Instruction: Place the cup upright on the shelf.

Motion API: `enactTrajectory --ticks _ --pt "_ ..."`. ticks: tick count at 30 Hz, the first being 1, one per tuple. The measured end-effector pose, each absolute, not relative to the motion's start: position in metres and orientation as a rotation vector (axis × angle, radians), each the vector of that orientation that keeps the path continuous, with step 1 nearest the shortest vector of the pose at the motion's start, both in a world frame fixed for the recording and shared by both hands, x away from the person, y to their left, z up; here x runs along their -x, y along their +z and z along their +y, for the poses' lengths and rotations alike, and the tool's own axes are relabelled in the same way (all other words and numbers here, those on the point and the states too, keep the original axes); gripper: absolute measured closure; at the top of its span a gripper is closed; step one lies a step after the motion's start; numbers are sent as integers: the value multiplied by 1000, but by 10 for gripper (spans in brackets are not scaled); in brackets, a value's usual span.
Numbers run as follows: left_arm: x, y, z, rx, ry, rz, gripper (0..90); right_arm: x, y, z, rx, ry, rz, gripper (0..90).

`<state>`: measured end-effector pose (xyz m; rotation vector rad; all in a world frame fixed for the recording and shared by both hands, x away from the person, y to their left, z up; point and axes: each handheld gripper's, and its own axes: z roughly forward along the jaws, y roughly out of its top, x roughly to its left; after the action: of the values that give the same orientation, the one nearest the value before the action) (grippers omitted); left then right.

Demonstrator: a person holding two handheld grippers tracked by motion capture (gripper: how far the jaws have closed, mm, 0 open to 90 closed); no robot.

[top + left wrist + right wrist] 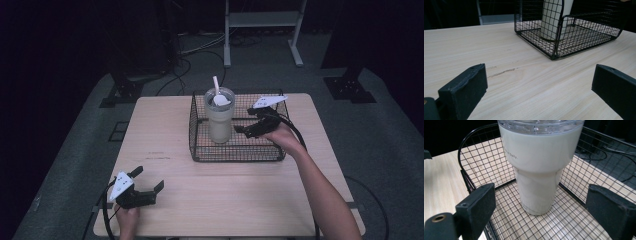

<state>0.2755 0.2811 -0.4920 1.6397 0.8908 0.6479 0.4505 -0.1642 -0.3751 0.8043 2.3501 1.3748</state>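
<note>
A cream tumbler with a clear lid and a white straw stands upright in the left part of a black wire basket at the table's middle back. My right gripper is inside the basket just right of the tumbler, open, its jaws apart from the cup. In the right gripper view the tumbler stands a short way beyond the two jaws. My left gripper rests open near the table's front left corner, nothing between its jaws. The left gripper view shows the basket and the tumbler's base farther off.
The light wooden table has a dark scratch left of the basket. Beyond the table lie grey carpet, cables and a white metal stand.
</note>
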Motion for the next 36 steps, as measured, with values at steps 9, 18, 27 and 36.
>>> enactTrajectory --ticks 9,18,27,36 --pt "-276 -492 281 -1642 649 892 0 -439 -368 -175 -812 1380 2344 89" --pt "-276 -492 280 -1646 651 893 0 -422 -364 -188 -783 1382 2335 89" --pt "-276 -492 280 -1651 655 890 0 -405 -365 -198 -753 1372 2342 89" --pt "-276 -492 280 -1652 654 892 0 -391 -367 -208 -745 1391 2333 89"
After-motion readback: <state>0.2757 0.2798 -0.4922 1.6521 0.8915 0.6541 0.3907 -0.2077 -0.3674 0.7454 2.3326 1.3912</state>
